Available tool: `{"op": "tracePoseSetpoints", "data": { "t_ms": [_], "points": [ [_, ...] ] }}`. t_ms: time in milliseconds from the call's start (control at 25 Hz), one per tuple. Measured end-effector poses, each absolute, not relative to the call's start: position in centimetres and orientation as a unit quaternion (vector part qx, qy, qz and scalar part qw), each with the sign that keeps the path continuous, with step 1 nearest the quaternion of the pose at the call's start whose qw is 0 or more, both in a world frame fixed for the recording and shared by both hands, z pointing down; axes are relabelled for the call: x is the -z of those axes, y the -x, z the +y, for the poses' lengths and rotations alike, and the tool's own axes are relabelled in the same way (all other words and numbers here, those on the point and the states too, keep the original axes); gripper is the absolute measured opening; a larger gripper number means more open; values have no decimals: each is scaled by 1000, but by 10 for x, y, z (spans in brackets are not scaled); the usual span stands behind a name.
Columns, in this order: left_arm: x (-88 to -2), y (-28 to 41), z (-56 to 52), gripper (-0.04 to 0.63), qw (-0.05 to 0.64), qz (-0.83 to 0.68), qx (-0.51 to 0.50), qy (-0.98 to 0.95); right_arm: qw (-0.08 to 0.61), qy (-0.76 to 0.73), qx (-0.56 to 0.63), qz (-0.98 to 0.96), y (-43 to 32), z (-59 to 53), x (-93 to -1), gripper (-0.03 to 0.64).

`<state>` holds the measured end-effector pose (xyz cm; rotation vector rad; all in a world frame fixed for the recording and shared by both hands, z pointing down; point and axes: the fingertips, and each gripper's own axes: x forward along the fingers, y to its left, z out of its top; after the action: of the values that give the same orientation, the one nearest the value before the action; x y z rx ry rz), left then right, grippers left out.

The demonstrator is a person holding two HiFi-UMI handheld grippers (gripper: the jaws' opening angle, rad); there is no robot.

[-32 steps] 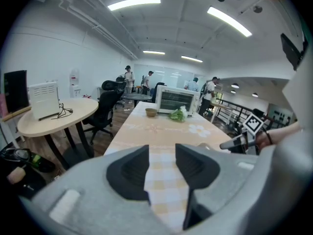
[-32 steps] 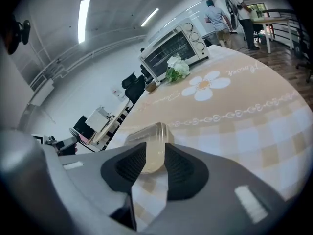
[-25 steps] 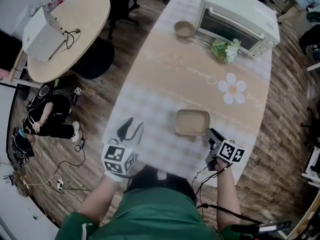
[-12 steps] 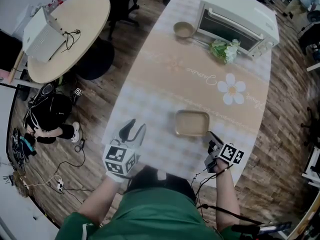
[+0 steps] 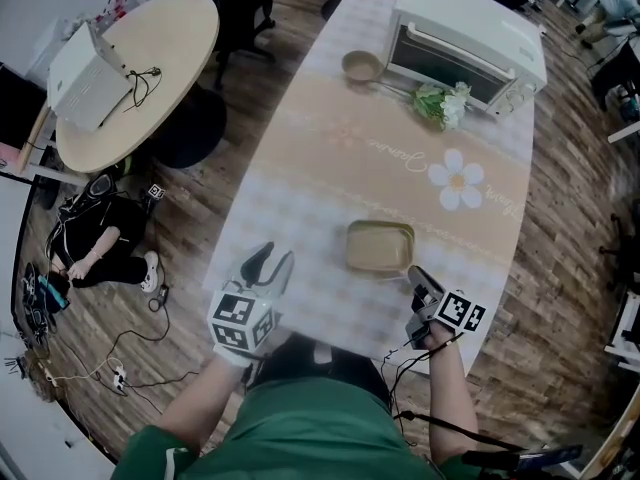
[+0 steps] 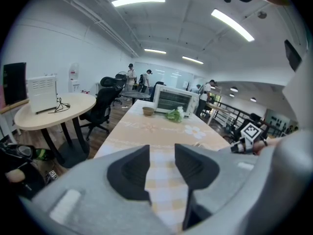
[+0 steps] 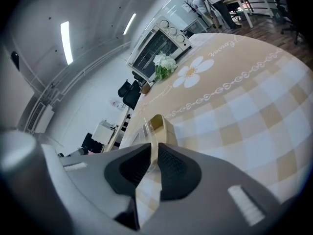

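My right gripper (image 7: 153,153) pinches one wall of the beige tray (image 5: 380,246); my left gripper (image 6: 161,156) has its jaws spread with nothing between them.
The tray is on the table (image 5: 330,158) close to the near edge, toward the right corner. My left gripper hangs over the near left corner, well apart from the tray. A toaster oven (image 5: 465,38), a bunch of flowers (image 5: 438,103) and a small bowl (image 5: 361,66) stand at the far end.

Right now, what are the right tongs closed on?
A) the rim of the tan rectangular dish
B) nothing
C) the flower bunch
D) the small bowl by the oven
A: the right gripper view shows the right tongs pinching the near rim of the tan dish, its wall between the jaws.
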<state>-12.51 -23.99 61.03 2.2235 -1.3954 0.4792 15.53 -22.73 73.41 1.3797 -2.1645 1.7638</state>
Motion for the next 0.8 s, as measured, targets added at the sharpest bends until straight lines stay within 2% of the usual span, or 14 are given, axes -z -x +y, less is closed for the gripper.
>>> {"op": "tracePoseSetpoints", "data": {
  "t_ms": [240, 800],
  "points": [
    [-599, 121, -232, 155, 228, -506, -167, -815, 4, -442, -554, -706, -153, -218, -714, 44],
    [-569, 123, -208, 144, 214, -504, -152, -823, -78, -460, -525, -712, -157, -206, -641, 43]
  ]
}}
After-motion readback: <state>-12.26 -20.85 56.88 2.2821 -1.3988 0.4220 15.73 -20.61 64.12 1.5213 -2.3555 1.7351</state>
